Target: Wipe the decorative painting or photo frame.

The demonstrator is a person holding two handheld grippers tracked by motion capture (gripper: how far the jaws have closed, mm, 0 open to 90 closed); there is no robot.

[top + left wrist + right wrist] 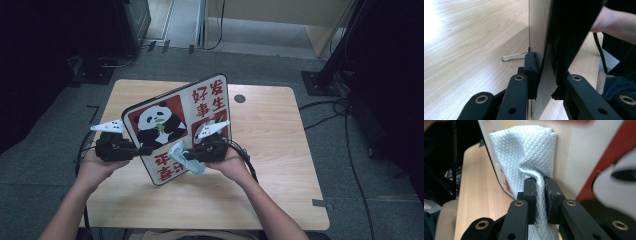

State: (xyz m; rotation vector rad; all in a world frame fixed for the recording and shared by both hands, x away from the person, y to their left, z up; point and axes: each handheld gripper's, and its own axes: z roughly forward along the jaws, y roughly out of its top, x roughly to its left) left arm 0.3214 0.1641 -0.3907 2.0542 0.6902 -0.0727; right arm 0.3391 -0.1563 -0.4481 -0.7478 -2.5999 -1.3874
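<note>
High view: panda board (172, 125) upright on table (280, 150), cloth (182, 159) against it.

The tilted sign (180, 127) stands across mid-desk and blocks passage between the left claw (137, 150) and right claw (192, 155); the cloth (182, 157) lies against its face; bare desk (270, 150) lies open right, behind and in front.

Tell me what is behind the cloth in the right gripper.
The cloth lies against the printed face of the panda board. Cream and red print shows around it; the print beneath it is covered.
</note>
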